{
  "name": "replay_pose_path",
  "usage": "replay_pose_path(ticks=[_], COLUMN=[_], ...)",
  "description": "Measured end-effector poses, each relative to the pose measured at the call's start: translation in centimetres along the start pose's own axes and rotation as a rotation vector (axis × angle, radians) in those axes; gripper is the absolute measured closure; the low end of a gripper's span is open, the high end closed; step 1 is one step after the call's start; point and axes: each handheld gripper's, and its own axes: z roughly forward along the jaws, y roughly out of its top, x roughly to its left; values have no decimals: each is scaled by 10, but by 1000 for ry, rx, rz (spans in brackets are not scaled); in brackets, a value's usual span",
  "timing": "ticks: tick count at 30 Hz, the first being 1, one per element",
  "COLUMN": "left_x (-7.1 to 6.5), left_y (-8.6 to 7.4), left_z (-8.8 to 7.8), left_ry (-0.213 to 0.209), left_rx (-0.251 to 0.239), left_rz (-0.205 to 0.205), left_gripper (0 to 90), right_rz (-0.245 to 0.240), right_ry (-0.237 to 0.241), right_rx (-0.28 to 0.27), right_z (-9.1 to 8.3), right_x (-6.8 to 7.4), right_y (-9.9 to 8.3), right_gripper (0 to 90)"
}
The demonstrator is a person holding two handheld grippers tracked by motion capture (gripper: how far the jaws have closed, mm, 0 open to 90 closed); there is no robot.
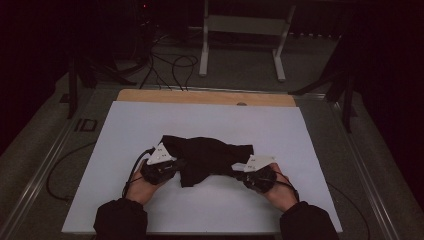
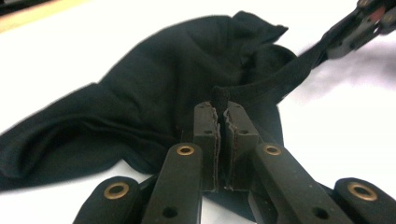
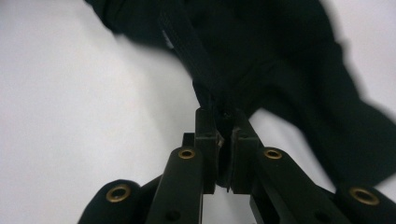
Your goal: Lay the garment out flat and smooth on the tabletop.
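Two grippers: both mine, one in each hand, both at the black garment [image 1: 207, 157].
Left gripper [image 2: 221, 112]: my jaws are pressed together on a dark band of the cloth, a fold of it sticking up between the pads; in the high view this gripper [image 1: 176, 164] sits at the garment's left edge.
Right gripper [image 3: 223, 116]: my jaws are clamped on the banded edge of the same garment, the cloth pinched between them; in the high view it [image 1: 239, 175] sits at the garment's right edge.
Garment: crumpled, lying on the white sheet [image 1: 125, 130] that covers the desk, near the middle and toward my side; the band runs taut between my two grips, as the left gripper view shows it stretching to the far gripper [image 2: 334, 44].
Desk: a wooden strip [image 1: 200, 96] shows at the far edge beyond the sheet.
Hands: my forearms in dark sleeves [image 1: 120, 220] come in from the near edge.
Beyond the desk: cables [image 1: 170, 67] on the floor and a white frame [image 1: 245, 30].
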Motion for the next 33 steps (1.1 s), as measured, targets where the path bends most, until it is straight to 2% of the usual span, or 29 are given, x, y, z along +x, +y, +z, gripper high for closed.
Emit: replay_pose_path(ticks=[6,10,14,22,23,25,26,27,30,31,33], left_x=[7,16,25,44,44,51,51,54,60,60,65], left_y=[33,63,86,124,124,138,138,147,159,159,171], left_z=[-22,-39,-49,-59,-59,-59,-59,-58,-57,-57,-55], left_ry=[57,108,152,215,215,239,239,256,272,272,290], left_rx=[-57,-108,-137,-192,-192,-210,-210,-218,-215,-215,-198], left_rz=[48,83,108,126,126,125,125,127,130,130,144], left_gripper=[856,857,858,860,860,860,860,860,860,860,860], right_rz=[-8,-21,-31,-37,-37,-39,-39,-45,-47,-47,-46], right_ry=[-91,-138,-183,-256,-256,-275,-275,-282,-300,-300,-313], right_rx=[-67,-96,-121,-171,-171,-179,-179,-182,-181,-181,-171], right_z=[-29,-41,-51,-69,-69,-73,-73,-74,-75,-75,-75], right_x=[-16,-25,-37,-60,-60,-68,-68,-72,-86,-86,-96], right_y=[40,69,97,141,141,154,154,159,171,171,178], right_gripper=[861,862,862,863,863,863,863,862,863,863,863])
